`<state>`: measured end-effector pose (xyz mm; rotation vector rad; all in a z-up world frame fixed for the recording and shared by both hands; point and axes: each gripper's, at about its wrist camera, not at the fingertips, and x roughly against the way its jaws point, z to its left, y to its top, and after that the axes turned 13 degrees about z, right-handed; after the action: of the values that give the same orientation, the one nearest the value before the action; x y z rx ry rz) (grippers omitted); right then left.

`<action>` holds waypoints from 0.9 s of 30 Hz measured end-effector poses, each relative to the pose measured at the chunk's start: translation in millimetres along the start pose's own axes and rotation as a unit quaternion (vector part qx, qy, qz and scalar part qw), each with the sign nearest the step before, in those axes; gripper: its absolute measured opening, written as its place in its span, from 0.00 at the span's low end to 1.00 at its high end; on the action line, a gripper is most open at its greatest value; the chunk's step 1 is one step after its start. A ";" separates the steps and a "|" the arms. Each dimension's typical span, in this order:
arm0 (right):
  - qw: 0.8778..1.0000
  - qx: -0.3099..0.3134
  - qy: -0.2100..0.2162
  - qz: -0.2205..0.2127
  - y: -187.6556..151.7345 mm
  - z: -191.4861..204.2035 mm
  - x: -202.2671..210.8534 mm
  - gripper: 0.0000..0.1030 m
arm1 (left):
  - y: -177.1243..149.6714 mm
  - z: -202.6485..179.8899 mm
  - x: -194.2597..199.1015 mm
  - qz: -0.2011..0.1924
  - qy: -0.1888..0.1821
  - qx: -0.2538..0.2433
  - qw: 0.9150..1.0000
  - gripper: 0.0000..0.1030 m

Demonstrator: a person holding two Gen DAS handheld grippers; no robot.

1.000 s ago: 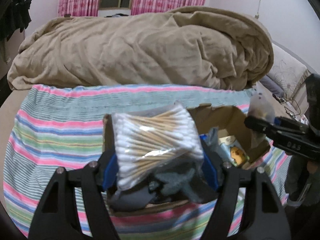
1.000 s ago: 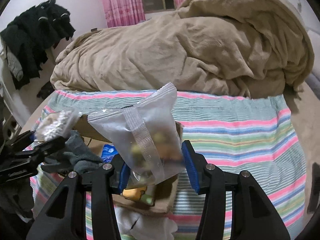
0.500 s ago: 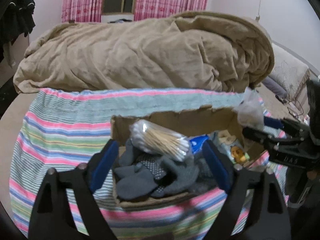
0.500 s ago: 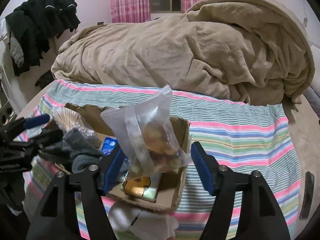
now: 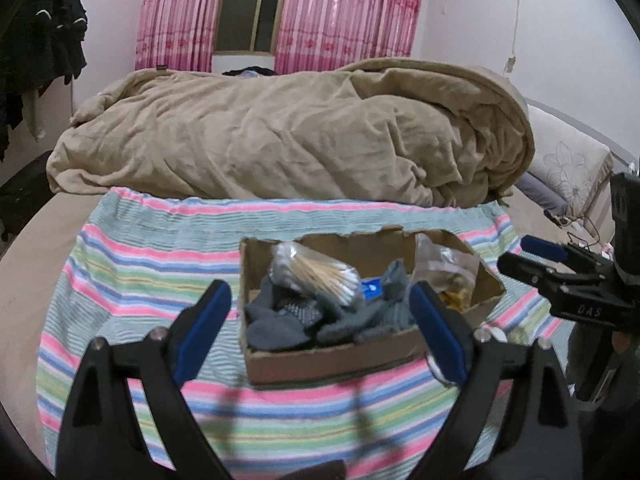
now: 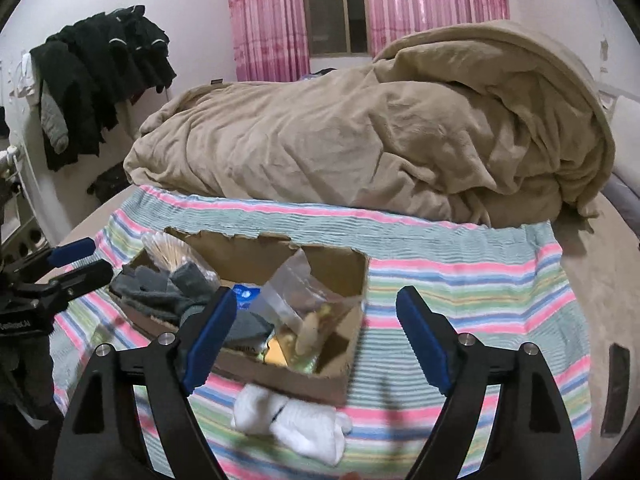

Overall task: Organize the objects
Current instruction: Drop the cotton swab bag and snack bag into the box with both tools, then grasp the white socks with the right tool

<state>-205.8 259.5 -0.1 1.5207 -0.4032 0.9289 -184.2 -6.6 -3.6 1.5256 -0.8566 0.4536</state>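
Pastel-striped cloth [image 5: 160, 264], tan blanket [image 5: 288, 140], pink curtains [image 5: 176, 16]

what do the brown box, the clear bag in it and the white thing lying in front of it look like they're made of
The brown open-topped box looks like matte corrugated cardboard; its back rim is ragged, as if torn. The clear crinkled bag looks like thin glossy plastic film: see-through, creased. The white lumpy bundle looks like soft knit fabric, probably socks, though it is blurred.

I see a matt cardboard box [image 5: 328, 360] with torn edges on a ribbed striped cloth [image 5: 160, 264]. In the box: glossy clear plastic bag [image 6: 296, 292], knit grey socks [image 5: 288, 320]. Behind it, plush tan blanket [image 5: 288, 136].
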 end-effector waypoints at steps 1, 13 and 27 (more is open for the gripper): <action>1.000 0.000 -0.002 0.000 -2.7 -0.4 2.5 0.82 | -2.2 0.2 4.1 -0.002 0.000 0.001 1.000 0.89; 1.000 -0.001 -0.003 0.011 -47.6 -5.9 15.5 0.82 | -39.4 0.9 13.6 0.018 -0.007 0.001 1.000 0.89; 0.997 0.002 0.010 0.081 -71.5 0.1 -29.7 0.82 | -67.0 -3.9 -34.5 0.084 -0.025 0.007 0.996 0.89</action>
<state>-172.4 265.3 -69.7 1.4962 -0.5162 1.0717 -156.3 2.9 -73.0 1.4890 -1.0272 0.5452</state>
